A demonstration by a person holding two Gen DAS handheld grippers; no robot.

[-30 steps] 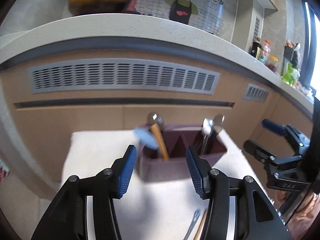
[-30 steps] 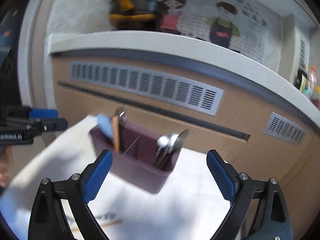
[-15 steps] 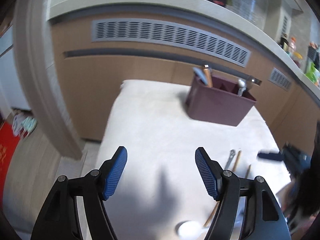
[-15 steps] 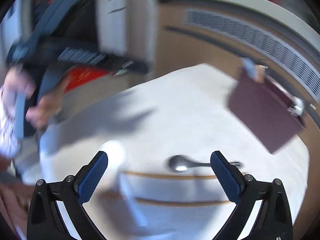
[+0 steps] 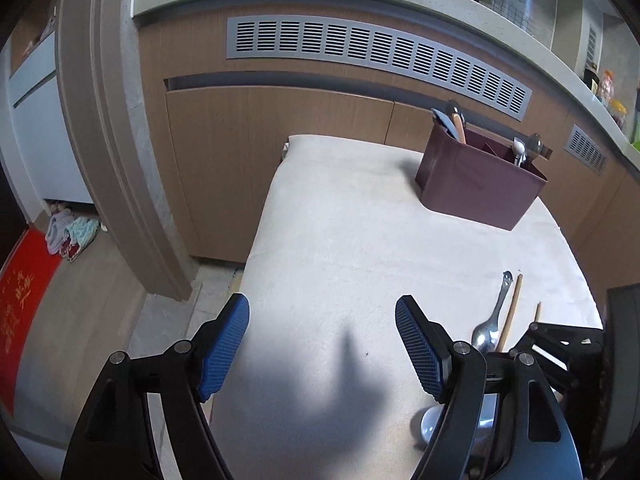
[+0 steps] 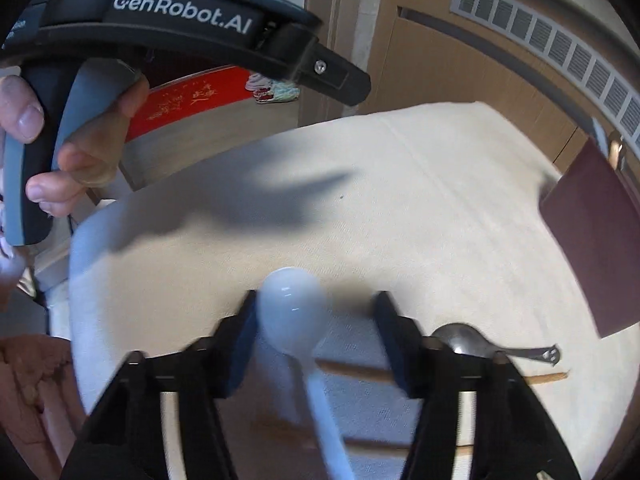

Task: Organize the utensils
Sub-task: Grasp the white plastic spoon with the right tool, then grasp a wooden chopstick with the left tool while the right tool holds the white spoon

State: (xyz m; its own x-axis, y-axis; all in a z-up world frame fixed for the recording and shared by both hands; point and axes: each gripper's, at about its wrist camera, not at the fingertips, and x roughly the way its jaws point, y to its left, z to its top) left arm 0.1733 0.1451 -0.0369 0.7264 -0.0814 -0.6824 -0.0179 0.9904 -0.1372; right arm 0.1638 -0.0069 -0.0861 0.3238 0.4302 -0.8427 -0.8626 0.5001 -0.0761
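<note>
caddy (image 5: 476, 188) at table's (image 5: 340, 248) far right w/ utensils in it; spoon (image 5: 490, 328) beside chopstick (image 5: 510, 314) nearer.

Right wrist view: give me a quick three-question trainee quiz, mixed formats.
1. True or false: the metal spoon stands in the holder.
2. What is between the fingers of the right hand-held gripper? A) white spoon B) fork C) nothing
3. Fill in: the wooden sticks lying beside the metal spoon are ____.

Key:
1. False; it lies on the cloth.
2. A; the jaws are closing around it, not yet clamped.
3. chopsticks
</note>
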